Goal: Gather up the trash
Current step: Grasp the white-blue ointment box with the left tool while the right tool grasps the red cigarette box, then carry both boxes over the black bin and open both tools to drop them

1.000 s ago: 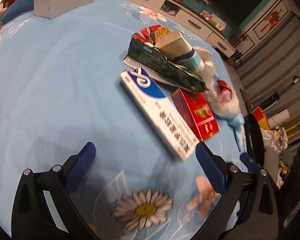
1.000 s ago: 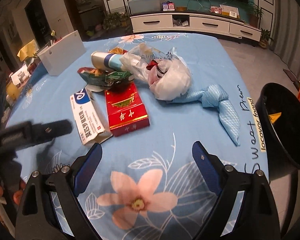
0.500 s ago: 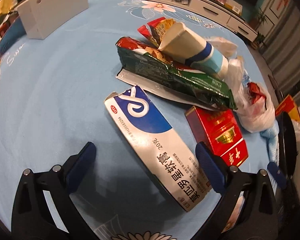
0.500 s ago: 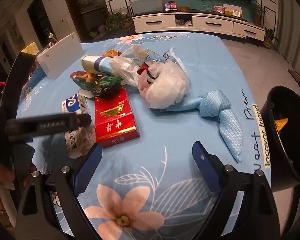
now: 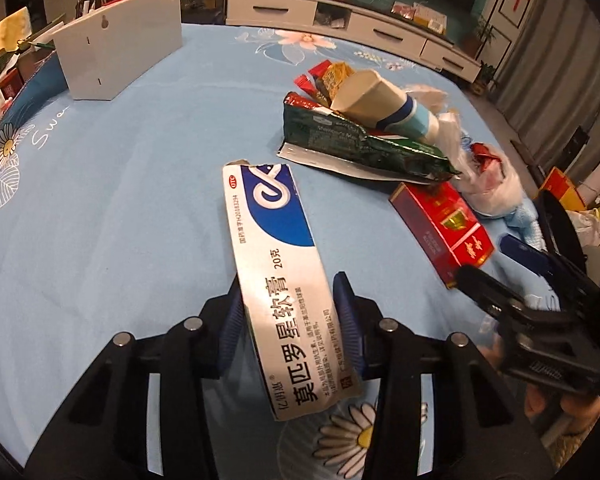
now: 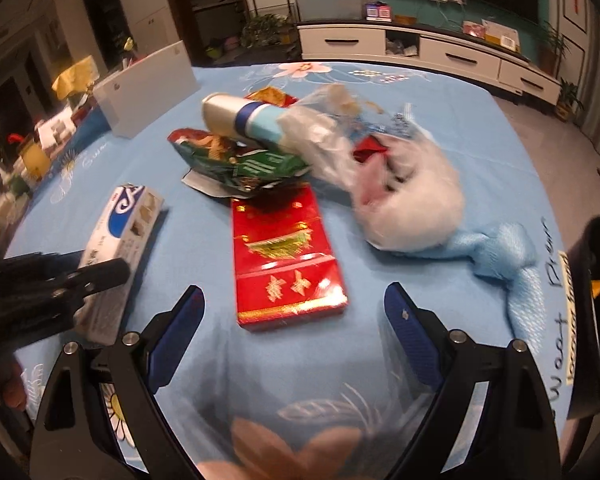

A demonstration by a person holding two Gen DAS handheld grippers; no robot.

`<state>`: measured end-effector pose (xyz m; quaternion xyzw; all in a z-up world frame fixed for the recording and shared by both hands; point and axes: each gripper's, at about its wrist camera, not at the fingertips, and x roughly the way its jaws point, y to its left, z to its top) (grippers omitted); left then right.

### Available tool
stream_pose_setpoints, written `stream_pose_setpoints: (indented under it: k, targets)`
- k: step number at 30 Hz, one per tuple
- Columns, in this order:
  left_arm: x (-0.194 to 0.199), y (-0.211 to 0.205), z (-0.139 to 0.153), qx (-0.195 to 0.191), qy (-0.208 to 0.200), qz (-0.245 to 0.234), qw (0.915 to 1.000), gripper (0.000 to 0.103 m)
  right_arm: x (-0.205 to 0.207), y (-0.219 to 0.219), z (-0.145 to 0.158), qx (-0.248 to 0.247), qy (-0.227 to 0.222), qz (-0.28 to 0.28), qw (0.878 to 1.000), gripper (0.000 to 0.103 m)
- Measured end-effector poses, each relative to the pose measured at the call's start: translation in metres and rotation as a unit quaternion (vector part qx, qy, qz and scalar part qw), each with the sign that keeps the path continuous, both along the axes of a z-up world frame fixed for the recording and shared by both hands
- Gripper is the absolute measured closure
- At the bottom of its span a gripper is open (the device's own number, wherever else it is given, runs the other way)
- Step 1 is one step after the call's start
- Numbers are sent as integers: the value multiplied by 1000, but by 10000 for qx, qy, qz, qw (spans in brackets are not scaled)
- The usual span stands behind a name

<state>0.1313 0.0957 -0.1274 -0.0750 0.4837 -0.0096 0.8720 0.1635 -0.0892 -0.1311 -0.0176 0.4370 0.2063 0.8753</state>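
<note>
Trash sits in a pile on the table's blue flowered cloth (image 5: pixel 100 184). The left gripper (image 5: pixel 290 312) is closing its blue pads on a long, flat cardboard box (image 5: pixel 278 264) near the front edge. The right gripper (image 6: pixel 294 320) is wide open above a shiny red box (image 6: pixel 288 256). Behind lie a crinkly green wrapper (image 6: pixel 256 166) and a soft white bag (image 6: pixel 416 208).

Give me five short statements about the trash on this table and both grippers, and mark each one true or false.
1. The white and blue ointment box sits between the left gripper fingers. True; they are closing on it.
2. The right gripper holds the red carton. False; it is open and empty.
3. A paper cup lies on the green snack bag. True.
4. The paper cup stands upright. False; it lies on its side.
5. The tablecloth is plain red. False; it is blue with flowers.
</note>
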Motion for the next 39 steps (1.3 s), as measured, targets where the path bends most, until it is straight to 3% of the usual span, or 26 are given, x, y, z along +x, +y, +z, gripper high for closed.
stream_pose_setpoints:
  k: [4,9,23,39]
  targets:
    - [-9,2,4,-25,-102,-36,9999,58,6,13,-3,-276,-112,51,9995,16]
    - [-3,4,2,-125,-95,-38,9999,58,9,22,-10,-547,-124,108,9984,45]
    - [-22,-18,6,-53,-130,-306,9994,58,-46,-14,16,-130,-118,-130,9998,46]
    - [-66,-49,42,229,-567,-654,9960,58,-112,-54,50,147,-337,-470,9982,46]
